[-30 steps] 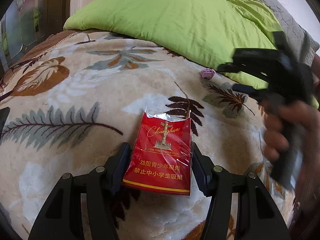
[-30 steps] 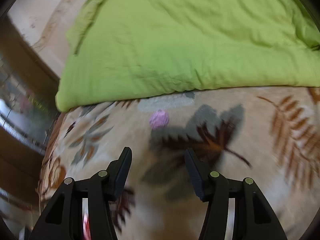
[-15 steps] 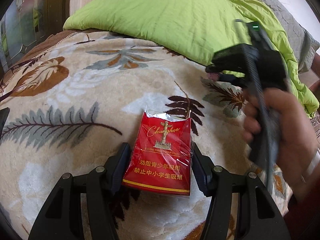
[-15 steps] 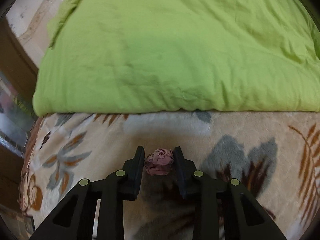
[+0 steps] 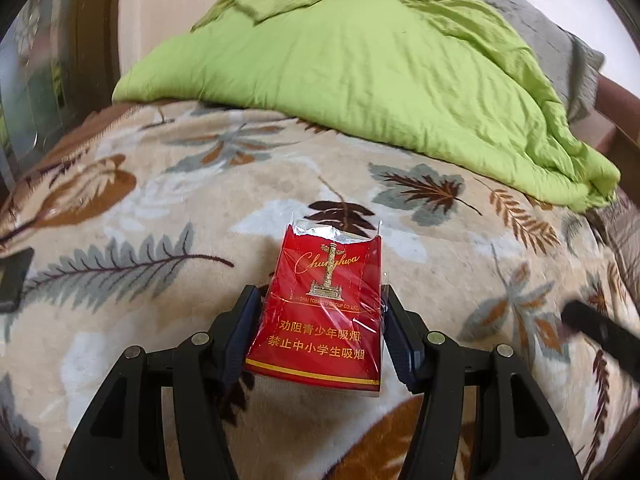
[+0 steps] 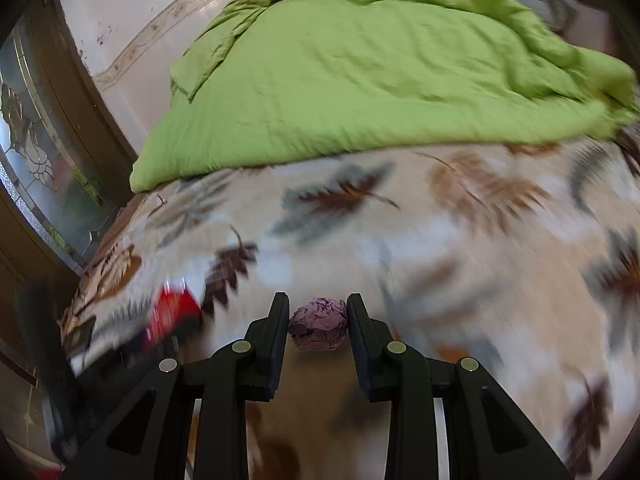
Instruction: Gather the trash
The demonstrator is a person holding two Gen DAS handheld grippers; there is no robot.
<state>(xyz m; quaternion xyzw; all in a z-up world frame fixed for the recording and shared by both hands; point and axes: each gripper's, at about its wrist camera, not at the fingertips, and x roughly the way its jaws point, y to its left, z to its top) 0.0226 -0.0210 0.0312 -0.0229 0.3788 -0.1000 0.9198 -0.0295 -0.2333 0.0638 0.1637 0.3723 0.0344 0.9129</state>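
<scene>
Pack point(image 5: 320, 312): red paper under glossy, crinkled film, torn foil at its top; wad point(image 6: 318, 324): crumpled purple paper, matt; blanket point(image 5: 160, 216): plush, fuzzy cloth; quilt point(image 5: 360, 80): smooth, creased green cloth; gripper fingers point(image 5: 244, 328): matt black plastic.

Item count, both views combined:

- Grippers: two. The left gripper point(image 5: 320, 316) carries one item; the right gripper point(image 6: 318, 326) carries one item.
- Red cigarette pack point(image 5: 322, 304): one, with torn silver foil at its top.
- Crumpled purple paper ball point(image 6: 319, 329): one.
- Green quilt point(image 5: 360, 80): one.
- Leaf-patterned blanket point(image 5: 140, 200): one.
- Grey bedding point(image 5: 560, 36) behind the quilt: one piece visible.
- Dark flat object point(image 5: 12, 280) at the left edge: one, kind not identifiable.
</scene>
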